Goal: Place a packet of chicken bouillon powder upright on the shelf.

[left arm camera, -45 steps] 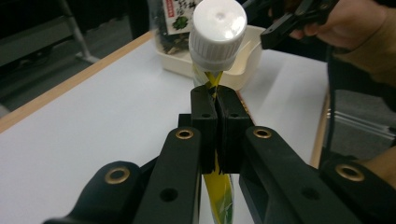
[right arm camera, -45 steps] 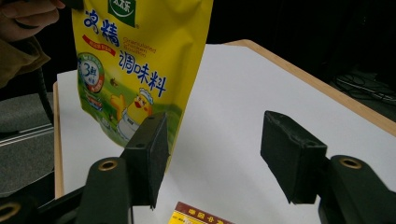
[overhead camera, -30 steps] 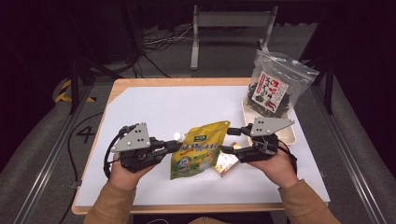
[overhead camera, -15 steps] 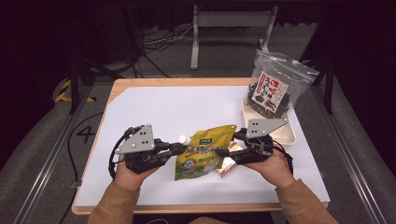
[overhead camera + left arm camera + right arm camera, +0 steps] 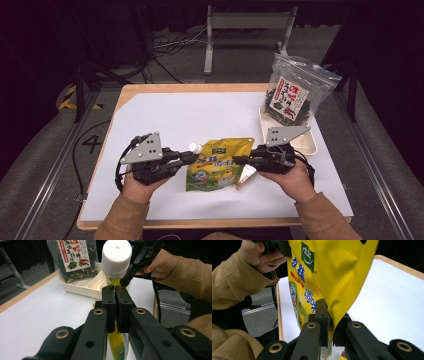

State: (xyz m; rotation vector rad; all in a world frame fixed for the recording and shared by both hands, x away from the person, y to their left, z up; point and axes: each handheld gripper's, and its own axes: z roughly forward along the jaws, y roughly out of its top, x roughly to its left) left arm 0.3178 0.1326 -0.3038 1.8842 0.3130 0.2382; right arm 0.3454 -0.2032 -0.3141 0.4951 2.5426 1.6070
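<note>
Tongs (image 5: 192, 157) and (image 5: 239, 160) pinch opposite edges of yellow pouch (image 5: 217, 165).

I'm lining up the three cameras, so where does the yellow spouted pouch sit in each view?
High view: yellow pouch at lower centre, between the two grippers.
Left gripper view: its edge is clamped between the jaws at centre, with its white cap at top centre.
Right gripper view: it hangs from the top centre down into the jaws.
Shared landmark: the white sheet over the table.
</note>
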